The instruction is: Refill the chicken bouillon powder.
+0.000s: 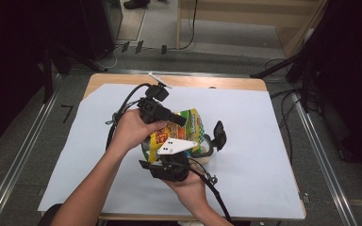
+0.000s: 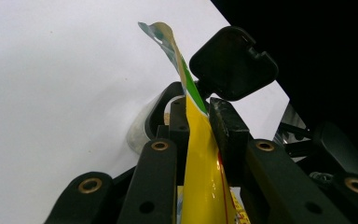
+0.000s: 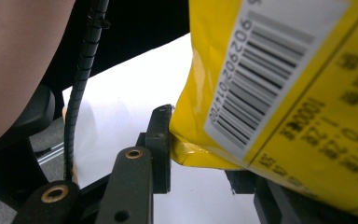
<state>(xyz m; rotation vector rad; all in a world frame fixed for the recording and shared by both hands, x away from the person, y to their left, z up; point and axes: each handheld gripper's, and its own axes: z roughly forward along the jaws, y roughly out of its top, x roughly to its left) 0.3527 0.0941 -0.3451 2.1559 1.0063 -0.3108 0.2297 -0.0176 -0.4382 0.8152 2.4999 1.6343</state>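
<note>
Spreading across the middle of the high view, a white sheet (image 1: pixel 264 141) covers most of a wooden table (image 1: pixel 179 81). Left of centre in that frame, the person's left hand (image 1: pixel 131 129) holds the left gripper (image 1: pixel 169 115), which points toward the right and meets the upper edge of a yellow and green packet (image 1: pixel 188 129). At the centre, the packet stands over a clear round container (image 1: pixel 207 150) whose black hinged lid (image 1: pixel 219 134) is flipped up at the right of it. Just below the centre, the right hand (image 1: pixel 188 188) holds the right gripper (image 1: pixel 172 165), with its grey three-cornered plate (image 1: pixel 175 147) on top, against the packet's lower part.

In the left gripper view, the packet (image 2: pixel 205 163) runs edge-on up the middle of the frame, and the two black jaws are pressed on it from both sides, so this tool is clamped on the packet. The black lid (image 2: pixel 233 63) sits upper right of centre, with the container's rim (image 2: pixel 156 112) behind the jaws.

In the right gripper view, a black cable (image 3: pixel 81 79) hangs at the left. The packet's yellow back with its barcode (image 3: pixel 256 79) takes up the right half; one jaw touches its lower left corner, the other is hidden behind it, gripping the packet.
</note>
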